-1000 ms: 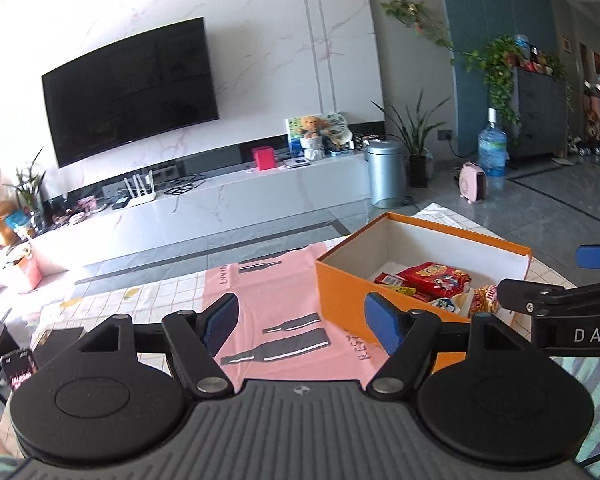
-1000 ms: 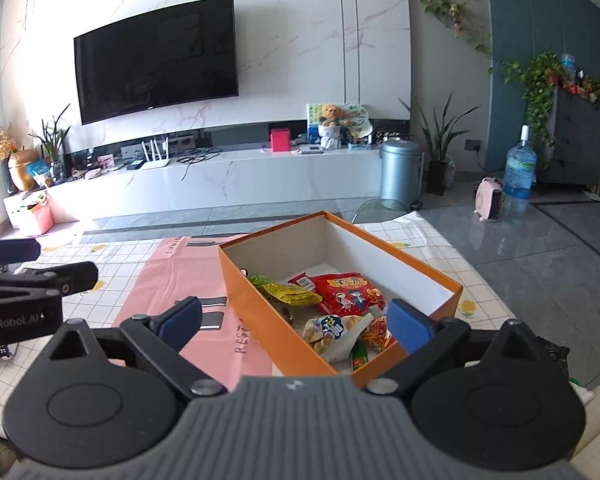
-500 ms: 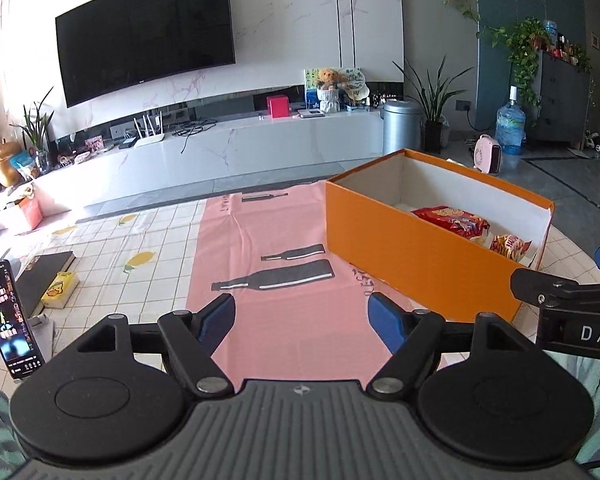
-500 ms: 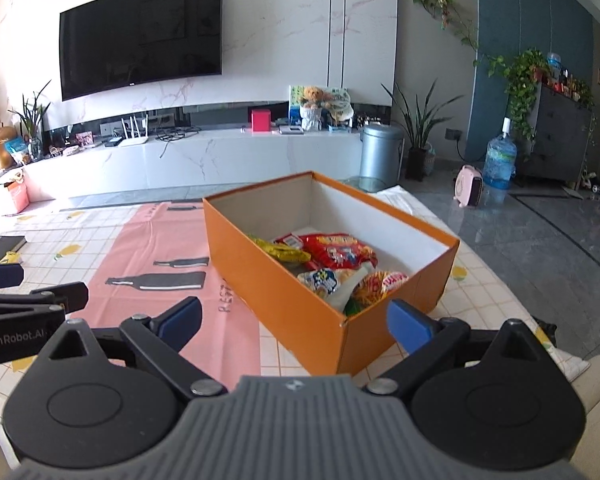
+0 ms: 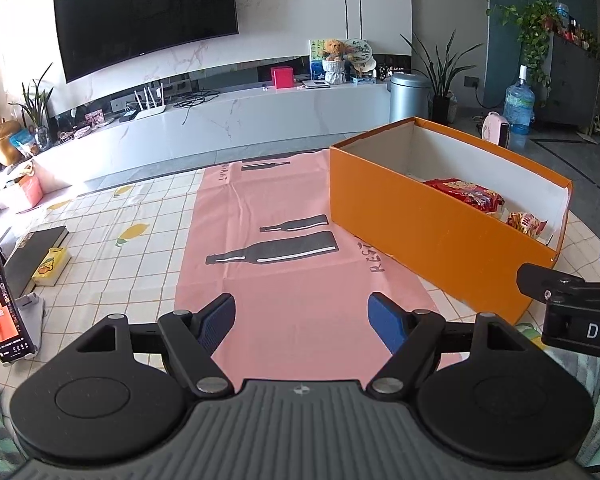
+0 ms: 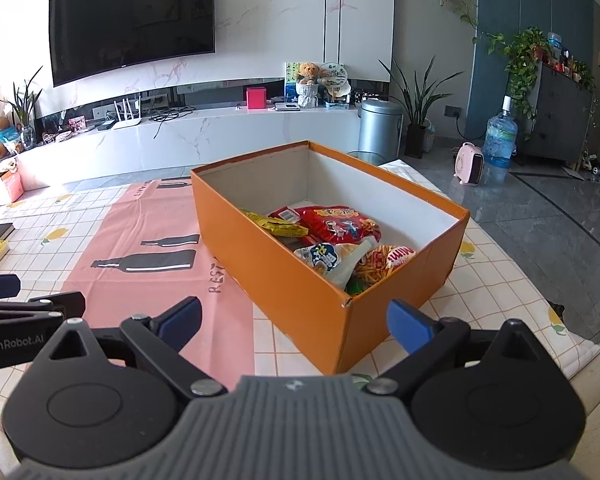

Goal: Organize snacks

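An open orange box (image 6: 300, 280) (image 5: 420, 232) stands on the table and holds several snack packets: a red bag (image 6: 336, 226) (image 5: 470, 196), a yellow packet (image 6: 278, 226), a white-and-blue packet (image 6: 328, 258) and an orange fries bag (image 6: 384, 262) (image 5: 524, 222). My right gripper (image 6: 296, 324) is open just in front of the box's near corner, with nothing between its fingers. My left gripper (image 5: 302, 320) is open and empty over the pink mat (image 5: 284, 280), to the left of the box.
The pink mat (image 6: 140, 264) with bottle prints lies on a checked tablecloth (image 5: 112, 240). At the far left are a phone on a stand (image 5: 0, 300), a dark book (image 5: 32, 256) and a yellow pack (image 5: 51, 266). A TV wall and a low white cabinet stand beyond the table.
Both grippers have sunk toward the table, and each camera now looks at the box from lower and closer. The snacks in the box have not moved.
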Tool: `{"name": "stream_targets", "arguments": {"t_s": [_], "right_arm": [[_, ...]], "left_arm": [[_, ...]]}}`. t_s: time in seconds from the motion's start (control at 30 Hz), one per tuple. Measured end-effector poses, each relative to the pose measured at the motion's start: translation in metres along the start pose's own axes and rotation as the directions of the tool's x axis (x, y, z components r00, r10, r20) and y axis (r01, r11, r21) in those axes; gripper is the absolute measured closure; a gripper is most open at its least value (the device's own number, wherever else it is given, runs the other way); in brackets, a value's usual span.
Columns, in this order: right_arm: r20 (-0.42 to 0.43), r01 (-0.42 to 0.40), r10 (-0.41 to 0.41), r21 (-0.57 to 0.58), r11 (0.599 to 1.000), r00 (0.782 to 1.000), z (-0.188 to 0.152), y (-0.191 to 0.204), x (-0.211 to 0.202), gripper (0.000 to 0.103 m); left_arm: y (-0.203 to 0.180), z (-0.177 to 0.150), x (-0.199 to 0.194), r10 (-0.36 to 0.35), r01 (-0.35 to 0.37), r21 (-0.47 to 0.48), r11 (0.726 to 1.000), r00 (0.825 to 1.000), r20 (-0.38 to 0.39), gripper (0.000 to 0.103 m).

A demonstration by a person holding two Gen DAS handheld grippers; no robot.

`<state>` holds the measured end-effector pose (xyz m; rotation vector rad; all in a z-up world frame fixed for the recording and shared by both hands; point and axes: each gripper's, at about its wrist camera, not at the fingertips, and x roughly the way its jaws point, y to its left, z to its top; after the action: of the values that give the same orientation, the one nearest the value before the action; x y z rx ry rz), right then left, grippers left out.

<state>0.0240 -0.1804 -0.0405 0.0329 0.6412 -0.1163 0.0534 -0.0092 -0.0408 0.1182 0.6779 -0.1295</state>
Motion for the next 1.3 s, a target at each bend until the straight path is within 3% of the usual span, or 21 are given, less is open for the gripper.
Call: {"name": "stream_targets", "arguments": {"t_s": [1.3], "right_arm": [[0.026,0.008,-0.007,-0.013,1.000,1.000,0.002,0.004,-0.013,0.007]], "left_arm": [[0.004,0.007,-0.014,-0.002,0.002,-0.007,1.000,1.000,0.023,0.014]]}}
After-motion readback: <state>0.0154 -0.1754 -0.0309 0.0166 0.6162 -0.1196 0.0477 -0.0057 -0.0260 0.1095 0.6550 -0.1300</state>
